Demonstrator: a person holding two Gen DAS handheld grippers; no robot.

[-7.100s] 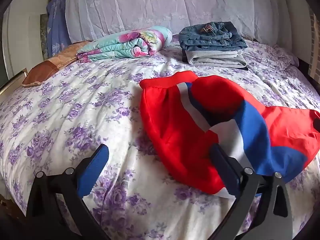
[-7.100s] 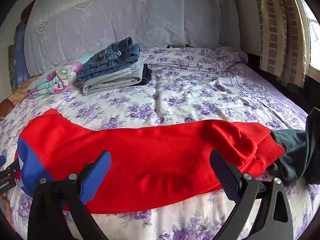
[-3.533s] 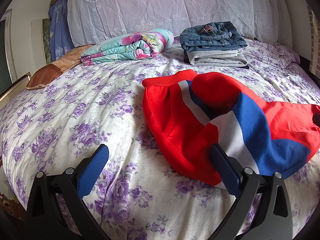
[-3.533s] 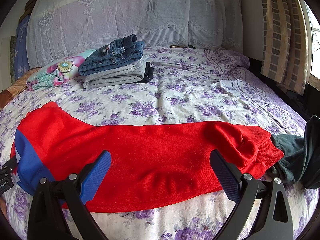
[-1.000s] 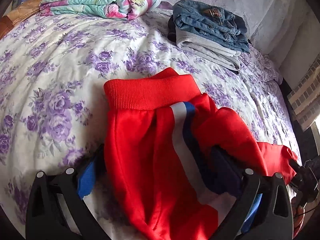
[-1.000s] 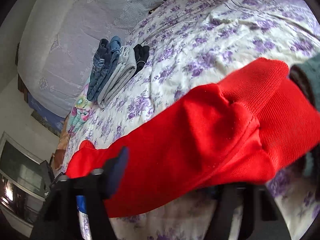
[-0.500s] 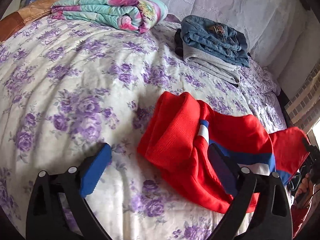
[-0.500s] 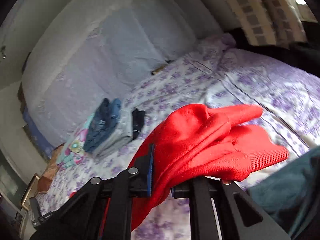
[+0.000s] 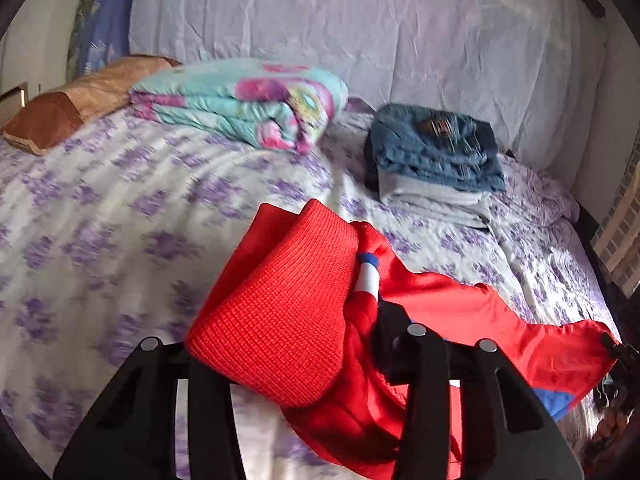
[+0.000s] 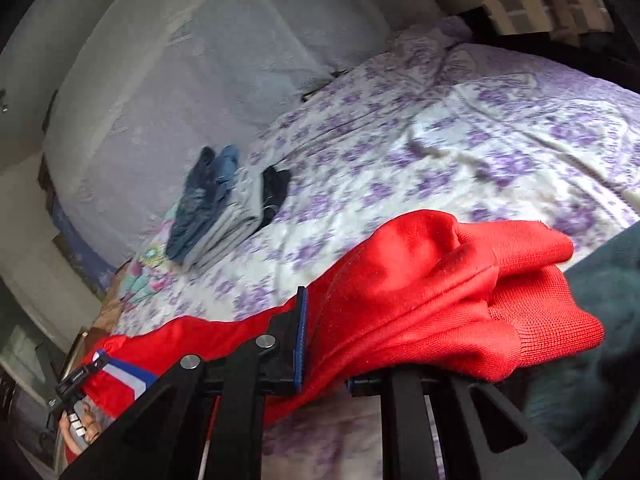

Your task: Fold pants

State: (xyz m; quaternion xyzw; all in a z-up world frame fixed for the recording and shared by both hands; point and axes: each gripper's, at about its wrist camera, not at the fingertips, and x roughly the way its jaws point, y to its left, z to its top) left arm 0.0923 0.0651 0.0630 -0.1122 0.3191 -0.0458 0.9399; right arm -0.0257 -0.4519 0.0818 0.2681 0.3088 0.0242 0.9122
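A bed (image 9: 100,216) with a purple-flowered sheet fills the room, a pale draped headboard (image 9: 360,40) behind it; left of the folded jeans stack (image 9: 436,160) lies a rolled floral blanket (image 9: 240,100). The red pants (image 9: 280,312) hang in front of that stack, stretched crosswise: left gripper (image 9: 304,364) pinches the ribbed waistband, right gripper (image 10: 340,344) clamps the cuff end, a dark green garment (image 10: 600,320) beside it.

L hand-held gripper (image 9: 296,364) is clamped on red pants (image 9: 288,312); R hand-held gripper (image 10: 326,348) is likewise clamped, both raised.
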